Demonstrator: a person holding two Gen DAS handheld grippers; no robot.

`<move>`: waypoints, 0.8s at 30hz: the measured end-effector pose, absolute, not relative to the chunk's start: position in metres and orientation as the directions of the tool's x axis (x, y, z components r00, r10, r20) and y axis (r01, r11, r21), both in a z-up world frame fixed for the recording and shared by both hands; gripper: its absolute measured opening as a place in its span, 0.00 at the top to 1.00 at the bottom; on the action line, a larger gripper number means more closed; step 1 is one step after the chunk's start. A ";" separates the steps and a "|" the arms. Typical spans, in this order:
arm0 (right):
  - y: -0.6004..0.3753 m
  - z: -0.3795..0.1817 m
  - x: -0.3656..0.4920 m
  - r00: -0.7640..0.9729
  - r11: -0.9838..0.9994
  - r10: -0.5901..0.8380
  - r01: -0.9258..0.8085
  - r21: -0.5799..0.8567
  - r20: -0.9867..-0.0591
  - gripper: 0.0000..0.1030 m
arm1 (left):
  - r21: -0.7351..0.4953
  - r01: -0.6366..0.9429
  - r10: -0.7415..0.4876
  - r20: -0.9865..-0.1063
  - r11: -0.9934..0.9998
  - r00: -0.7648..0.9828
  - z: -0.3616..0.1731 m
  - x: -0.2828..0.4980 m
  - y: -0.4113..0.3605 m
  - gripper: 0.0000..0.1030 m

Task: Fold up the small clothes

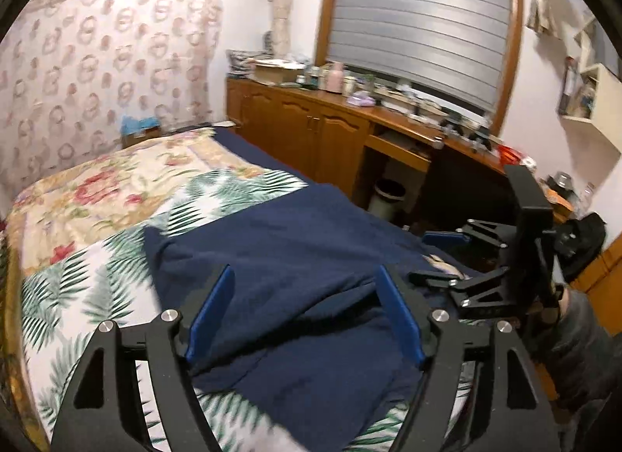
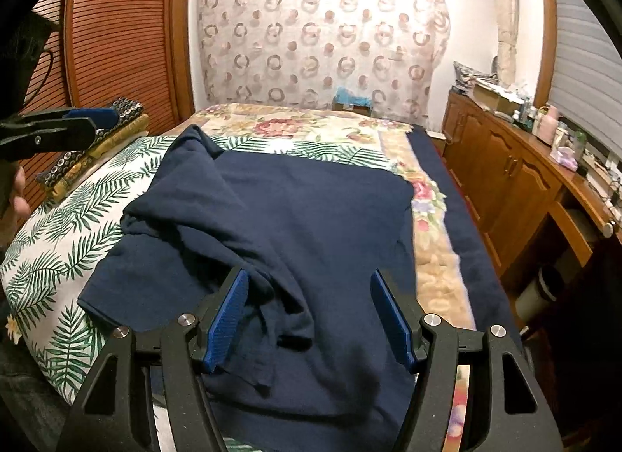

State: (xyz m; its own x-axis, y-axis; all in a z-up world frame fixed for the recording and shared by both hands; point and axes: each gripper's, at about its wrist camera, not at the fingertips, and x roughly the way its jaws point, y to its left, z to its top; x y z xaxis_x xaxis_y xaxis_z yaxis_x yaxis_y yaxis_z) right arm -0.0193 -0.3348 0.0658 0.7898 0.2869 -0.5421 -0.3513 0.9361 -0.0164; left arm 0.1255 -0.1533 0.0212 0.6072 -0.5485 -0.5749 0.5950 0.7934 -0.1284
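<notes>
Cloth, a dark blue soft shirt, lies half folded on the leaf-print bed cover. Left gripper and right gripper both stand open, holding nothing. Best grab the bunched sleeve, then pull it flat.

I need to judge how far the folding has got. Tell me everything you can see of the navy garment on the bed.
The navy garment is a plain dark blue knit-looking top, lying on the leaf-print sheet. Its far part lies flat with a squared far-right corner; the near-left part is rumpled, with a sleeve flopped across it and creased folds near the front. The right hand-held gripper hangs open over its near edge; the left hand-held gripper, also open, grips nothing.
</notes>
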 end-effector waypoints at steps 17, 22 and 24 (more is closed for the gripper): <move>-0.336 0.045 0.024 0.689 0.882 0.360 -0.470 -0.010 -0.630 0.77 | -0.128 0.377 -0.370 -0.625 0.917 0.687 -0.039 0.134 -0.080 0.27; -0.329 0.053 0.007 0.717 0.862 0.376 -0.503 -0.062 -0.587 0.90 | -0.129 0.361 -0.358 -0.628 0.923 0.691 -0.044 0.134 -0.077 0.27; -0.334 0.065 -0.003 0.739 0.862 0.394 -0.504 -0.060 -0.546 0.91 | -0.134 0.359 -0.359 -0.628 0.924 0.690 -0.045 0.134 -0.076 0.27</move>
State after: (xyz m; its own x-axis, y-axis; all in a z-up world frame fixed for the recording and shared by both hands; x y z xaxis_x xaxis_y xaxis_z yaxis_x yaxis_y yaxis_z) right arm -0.0029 -0.3337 0.0651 0.7394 0.3937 -0.5461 -0.5035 0.8619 -0.0604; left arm 0.1338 -0.0759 -0.0449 0.6905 -0.3593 -0.6278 0.3592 0.9237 -0.1337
